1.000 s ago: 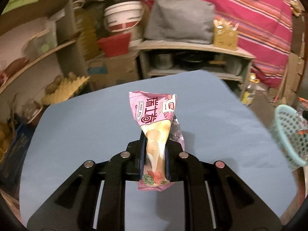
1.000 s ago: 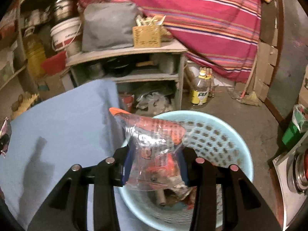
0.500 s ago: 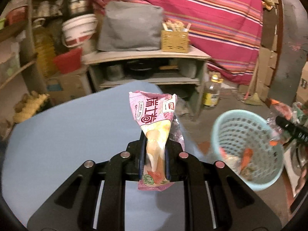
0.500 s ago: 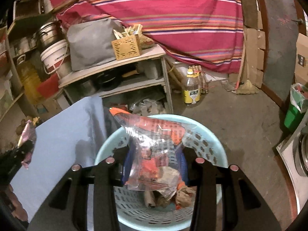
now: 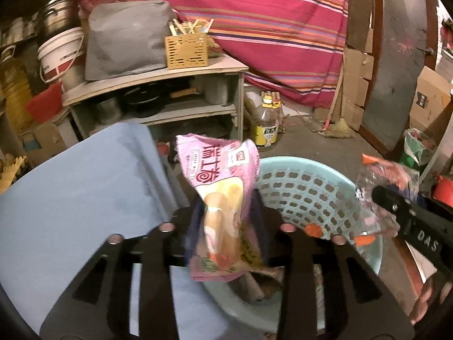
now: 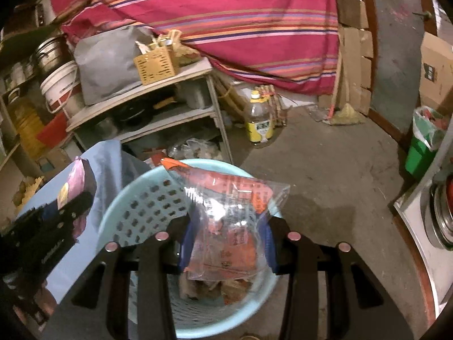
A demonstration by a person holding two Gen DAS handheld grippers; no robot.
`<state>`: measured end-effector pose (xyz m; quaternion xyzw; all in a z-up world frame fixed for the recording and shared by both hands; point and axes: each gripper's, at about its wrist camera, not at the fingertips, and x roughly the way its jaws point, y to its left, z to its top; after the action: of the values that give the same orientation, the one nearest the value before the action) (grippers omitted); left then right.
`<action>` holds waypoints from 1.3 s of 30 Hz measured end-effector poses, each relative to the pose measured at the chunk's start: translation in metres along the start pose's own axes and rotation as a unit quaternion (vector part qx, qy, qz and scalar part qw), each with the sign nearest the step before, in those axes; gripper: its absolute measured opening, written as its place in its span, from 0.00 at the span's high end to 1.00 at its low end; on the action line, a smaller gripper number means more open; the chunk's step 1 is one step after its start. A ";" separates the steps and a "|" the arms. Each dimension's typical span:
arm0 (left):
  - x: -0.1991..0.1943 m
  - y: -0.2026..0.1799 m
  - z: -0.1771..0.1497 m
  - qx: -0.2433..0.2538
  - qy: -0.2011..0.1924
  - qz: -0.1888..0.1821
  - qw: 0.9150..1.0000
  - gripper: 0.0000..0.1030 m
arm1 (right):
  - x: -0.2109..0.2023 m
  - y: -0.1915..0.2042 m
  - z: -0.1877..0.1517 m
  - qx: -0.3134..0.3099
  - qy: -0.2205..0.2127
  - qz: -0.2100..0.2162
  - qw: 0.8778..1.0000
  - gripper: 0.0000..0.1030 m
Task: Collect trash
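1. Left wrist view: my left gripper (image 5: 226, 223) is opening, its jaws parting around the pink snack wrapper (image 5: 220, 198), which stands between them over the near rim of the pale blue basket (image 5: 305, 195). The blue table (image 5: 79, 192) lies to the left. My right gripper (image 5: 396, 204) shows at the right edge with its bag.
2. Right wrist view: my right gripper (image 6: 226, 238) is clamped on the clear orange-printed bag (image 6: 229, 226), held above the basket (image 6: 136, 212), where other trash lies.

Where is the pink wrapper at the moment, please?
In the left wrist view, the pink wrapper sits between the left gripper's opening jaws, over the blue basket's near rim.
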<state>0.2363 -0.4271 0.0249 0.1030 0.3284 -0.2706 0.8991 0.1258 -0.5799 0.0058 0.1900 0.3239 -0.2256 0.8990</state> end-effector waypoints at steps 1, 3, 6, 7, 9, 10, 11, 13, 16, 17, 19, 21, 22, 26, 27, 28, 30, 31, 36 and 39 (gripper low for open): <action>0.002 -0.002 0.002 0.001 0.002 -0.001 1.000 0.55 | 0.000 -0.005 -0.001 0.003 0.001 -0.001 1.000 0.60; 0.005 -0.007 0.004 0.000 0.002 0.000 1.000 0.41 | 0.000 -0.012 -0.001 0.009 0.000 -0.002 1.000 0.60; 0.005 -0.008 0.005 -0.001 -0.003 0.004 1.000 0.22 | 0.001 -0.017 0.000 0.015 0.000 0.003 1.000 0.60; 0.005 -0.009 0.006 -0.001 -0.004 0.005 1.000 0.19 | 0.002 -0.017 0.000 0.015 0.000 0.005 1.000 0.60; 0.003 -0.006 0.006 -0.003 -0.006 0.007 1.000 0.16 | 0.003 -0.014 0.000 0.012 0.001 0.008 1.000 0.60; 0.001 -0.004 0.006 -0.006 -0.008 0.007 1.000 0.13 | 0.004 -0.012 0.000 0.009 0.001 0.010 1.000 0.60; -0.003 0.000 0.006 -0.011 -0.012 0.009 1.000 0.11 | 0.004 -0.010 0.001 0.007 0.001 0.011 1.000 0.60; -0.012 0.008 0.006 -0.016 -0.024 0.019 0.999 0.08 | 0.006 -0.005 0.001 0.004 0.002 0.014 1.000 0.60; -0.027 0.021 0.004 -0.019 -0.040 0.034 0.998 0.05 | 0.010 0.004 0.001 0.002 0.004 0.021 1.000 0.60; -0.033 0.027 0.002 -0.021 -0.044 0.040 0.998 0.05 | 0.012 0.009 0.001 -0.003 0.006 0.023 1.000 0.60; -0.042 0.037 0.000 -0.025 -0.048 0.047 0.997 0.05 | 0.015 0.018 0.000 -0.011 0.008 0.022 1.000 0.57; -0.053 0.049 -0.004 -0.033 -0.052 0.054 0.997 0.05 | 0.021 0.026 0.000 -0.018 0.010 0.015 1.000 0.54; -0.057 0.054 -0.006 -0.036 -0.054 0.057 0.996 0.05 | 0.024 0.029 -0.001 -0.019 0.013 0.014 1.000 0.46; -0.080 0.075 -0.016 -0.045 -0.062 0.073 0.994 0.05 | 0.028 0.041 -0.004 -0.021 0.023 0.019 0.999 0.32; -0.087 0.080 -0.019 -0.046 -0.066 0.076 0.994 0.05 | 0.028 0.043 -0.005 -0.023 0.023 0.018 0.999 0.30; -0.093 0.083 -0.021 -0.046 -0.068 0.078 0.994 0.05 | 0.026 0.045 -0.006 -0.027 0.022 0.016 0.999 0.27; -0.106 0.092 -0.026 -0.048 -0.073 0.084 0.993 0.05 | 0.021 0.047 -0.007 -0.031 0.018 0.016 0.999 0.25; -0.112 0.095 -0.029 -0.051 -0.076 0.087 0.992 0.05 | 0.015 0.048 -0.007 -0.030 0.014 0.016 0.999 0.24; -0.149 0.116 -0.049 -0.069 -0.089 0.096 0.989 0.05 | -0.032 0.056 -0.009 -0.031 -0.041 0.051 0.997 0.16; -0.177 0.129 -0.066 -0.071 -0.102 0.110 0.986 0.05 | -0.069 0.076 -0.018 -0.066 -0.094 0.057 0.992 0.07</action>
<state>0.1593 -0.2210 0.0899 0.0461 0.2399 -0.1556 0.9571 0.1095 -0.4887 0.0540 0.1263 0.2407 -0.1691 0.9474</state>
